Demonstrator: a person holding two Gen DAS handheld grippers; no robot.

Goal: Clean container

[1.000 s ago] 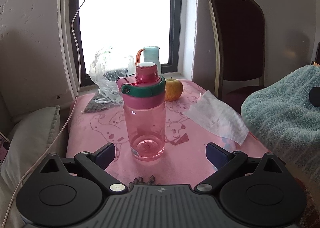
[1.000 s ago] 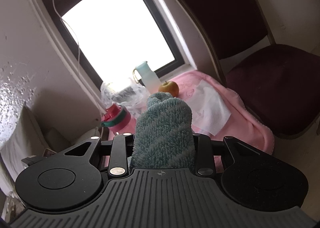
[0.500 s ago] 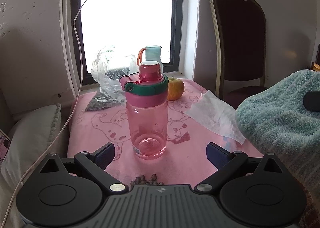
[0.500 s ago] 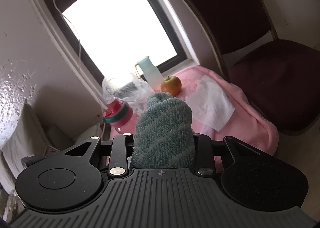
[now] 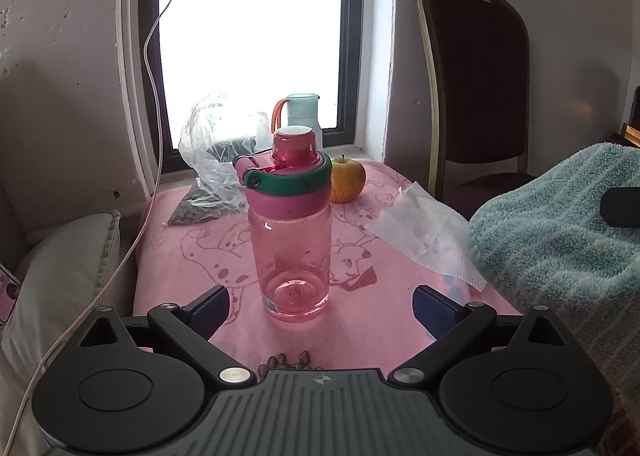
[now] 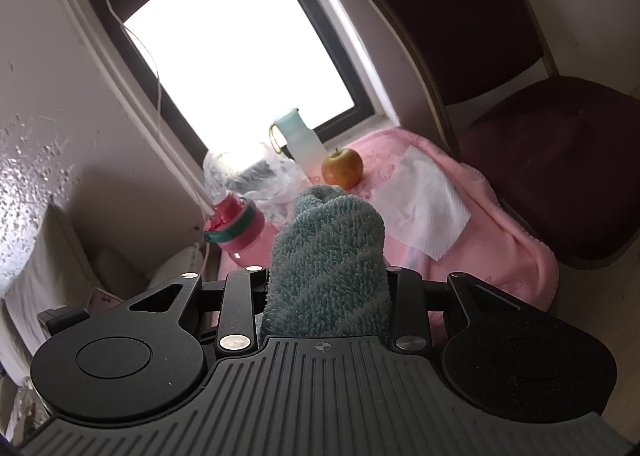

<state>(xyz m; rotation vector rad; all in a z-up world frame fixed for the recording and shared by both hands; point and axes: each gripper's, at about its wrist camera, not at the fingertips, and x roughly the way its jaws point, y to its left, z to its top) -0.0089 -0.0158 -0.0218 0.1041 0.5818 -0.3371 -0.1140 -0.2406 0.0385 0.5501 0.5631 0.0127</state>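
Note:
A clear pink bottle with a pink and green lid stands upright on the pink table cloth, just ahead of my left gripper. The left gripper is open and empty, its fingers apart on either side of the bottle's base, not touching it. My right gripper is shut on a teal terry towel and hovers to the right of the bottle. The towel also fills the right edge of the left wrist view.
An apple, a pale teal bottle, a plastic bag with dark contents and a white paper napkin lie on the table. Small seeds lie near the front edge. A dark chair stands right; a cushion left.
The left gripper has edged closer to the pink bottle, which looms slightly larger. The right gripper with the towel has shifted a little, still shut.

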